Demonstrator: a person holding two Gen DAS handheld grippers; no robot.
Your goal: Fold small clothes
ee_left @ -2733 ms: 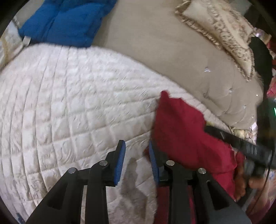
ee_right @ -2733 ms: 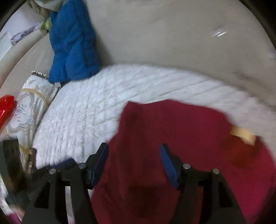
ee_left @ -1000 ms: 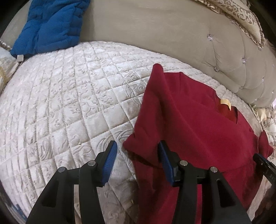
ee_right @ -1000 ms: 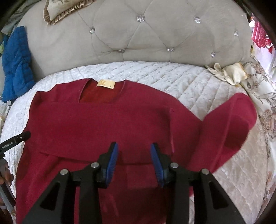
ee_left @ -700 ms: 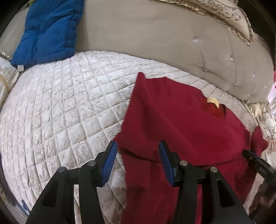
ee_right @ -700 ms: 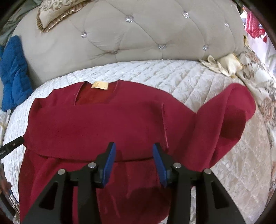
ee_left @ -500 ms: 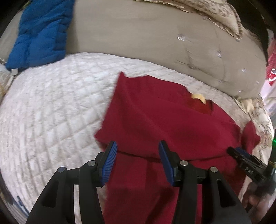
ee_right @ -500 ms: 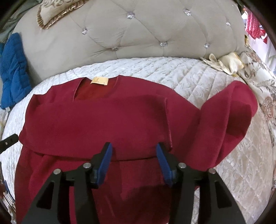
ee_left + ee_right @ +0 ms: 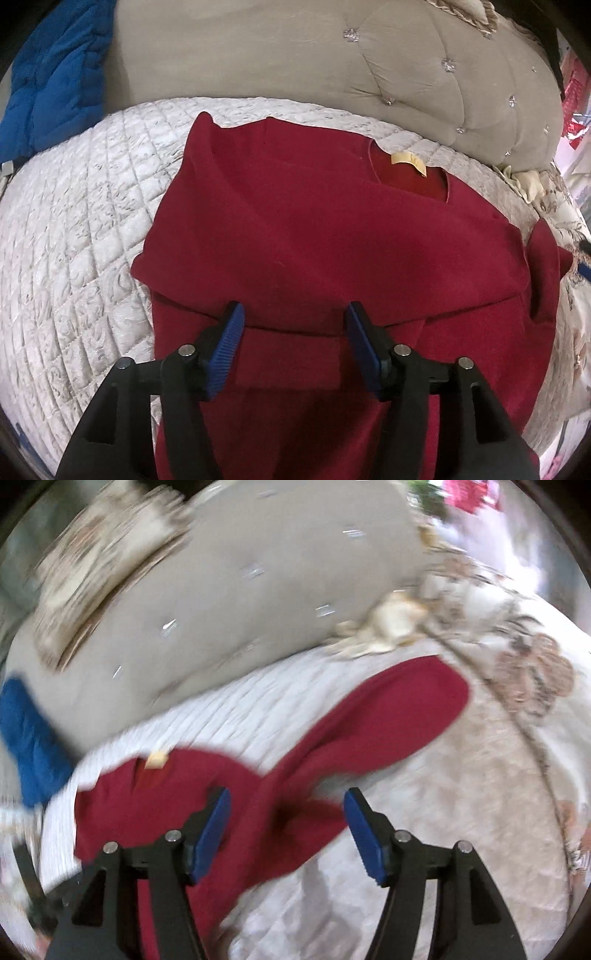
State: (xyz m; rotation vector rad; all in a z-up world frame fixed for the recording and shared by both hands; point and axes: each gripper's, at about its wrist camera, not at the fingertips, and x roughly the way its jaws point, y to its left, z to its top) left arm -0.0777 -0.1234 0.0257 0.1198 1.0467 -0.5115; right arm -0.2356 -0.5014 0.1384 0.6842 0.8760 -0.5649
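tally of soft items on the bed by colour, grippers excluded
Red: 1, the red top
Blue: 1, the blue quilted piece
White: 1, the quilted bedspread
Cream: 1, the crumpled cream cloth
Patterned beige: 1, the frilled cushion
Total: 5

garment (image 9: 332, 236): dark red, yellow label (image 9: 408, 162) | quilt (image 9: 74, 240) left of the claw: white, diamond stitching | headboard (image 9: 295, 55) beyond: beige, tufted | cushion (image 9: 51, 74) far left: blue | pads (image 9: 229, 347): blue

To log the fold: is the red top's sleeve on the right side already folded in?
No, the sleeve lies spread out on the quilt.
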